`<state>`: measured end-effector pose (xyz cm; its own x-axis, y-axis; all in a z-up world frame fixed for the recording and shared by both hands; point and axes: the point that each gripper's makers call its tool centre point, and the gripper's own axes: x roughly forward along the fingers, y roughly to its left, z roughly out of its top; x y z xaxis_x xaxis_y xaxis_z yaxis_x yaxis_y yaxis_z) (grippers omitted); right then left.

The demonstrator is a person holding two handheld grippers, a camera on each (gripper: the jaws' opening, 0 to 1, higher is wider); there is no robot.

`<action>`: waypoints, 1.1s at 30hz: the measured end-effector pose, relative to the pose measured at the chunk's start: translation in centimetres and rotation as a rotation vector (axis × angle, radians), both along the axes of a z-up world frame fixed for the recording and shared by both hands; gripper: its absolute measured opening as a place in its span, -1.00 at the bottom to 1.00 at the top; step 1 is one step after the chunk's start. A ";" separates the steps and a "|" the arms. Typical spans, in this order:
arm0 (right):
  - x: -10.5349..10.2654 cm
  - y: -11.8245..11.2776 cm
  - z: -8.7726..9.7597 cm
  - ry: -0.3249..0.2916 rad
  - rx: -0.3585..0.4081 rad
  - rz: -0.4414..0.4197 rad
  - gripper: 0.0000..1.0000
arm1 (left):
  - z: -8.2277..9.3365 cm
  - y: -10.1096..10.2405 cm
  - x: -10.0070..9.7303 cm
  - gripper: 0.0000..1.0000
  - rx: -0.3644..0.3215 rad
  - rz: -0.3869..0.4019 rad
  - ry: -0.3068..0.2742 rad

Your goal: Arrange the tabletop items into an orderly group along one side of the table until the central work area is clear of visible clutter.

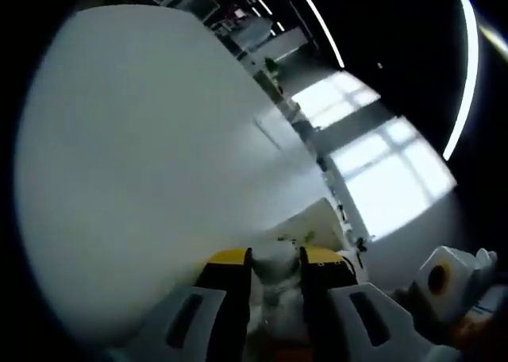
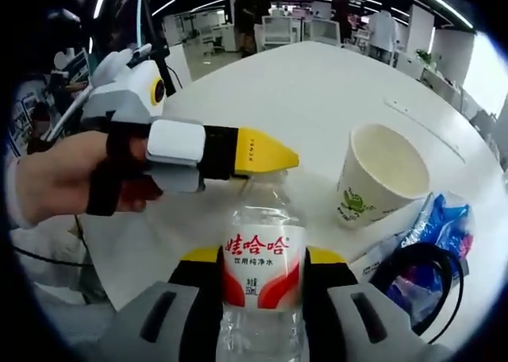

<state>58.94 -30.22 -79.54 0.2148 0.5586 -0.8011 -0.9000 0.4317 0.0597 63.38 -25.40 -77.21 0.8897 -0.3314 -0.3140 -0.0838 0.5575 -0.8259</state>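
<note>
A clear water bottle (image 2: 255,259) with a red and white label stands upright between the jaws of my right gripper (image 2: 262,255), which is shut on its body. My left gripper (image 2: 270,159) reaches in from the left, held by a person's hand (image 2: 55,179), with its yellow tips at the bottle's top. In the left gripper view the bottle cap (image 1: 275,267) sits pinched between the yellow-tipped jaws of my left gripper (image 1: 275,257). The white table (image 1: 143,140) stretches out beyond them.
A white paper cup (image 2: 379,175) with a green print stands open on the table (image 2: 317,84), right of the bottle. A blue packet (image 2: 444,227) and a loop of black cable (image 2: 421,279) lie at the near right. Desks and chairs stand beyond the table's far edge.
</note>
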 end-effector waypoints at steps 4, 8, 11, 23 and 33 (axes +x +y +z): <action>-0.5 0.0 0.4 -0.003 0.016 -0.009 -0.31 | 0.8 -0.1 -0.4 -0.61 0.036 -0.017 -0.023; -0.8 0.1 0.8 -0.012 0.040 -0.021 -0.31 | 1.8 -0.1 -0.6 -0.61 0.085 -0.034 -0.055; -1.0 0.4 1.3 -0.021 0.062 -0.031 -0.31 | 2.7 0.0 -0.7 -0.61 0.130 -0.047 -0.084; -0.5 2.1 2.9 -0.078 0.140 -0.066 -0.32 | 6.4 0.9 -0.4 -0.61 0.324 -0.098 -0.224; 0.7 4.0 4.8 -0.120 0.212 -0.081 -0.32 | 10.2 1.8 0.2 -0.62 0.537 -0.108 -0.381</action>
<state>59.64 -26.20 -74.75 0.3522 0.6887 -0.6337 -0.8693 0.4916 0.0512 63.58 -23.64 -67.03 0.9417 -0.3101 -0.1309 0.2382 0.8887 -0.3918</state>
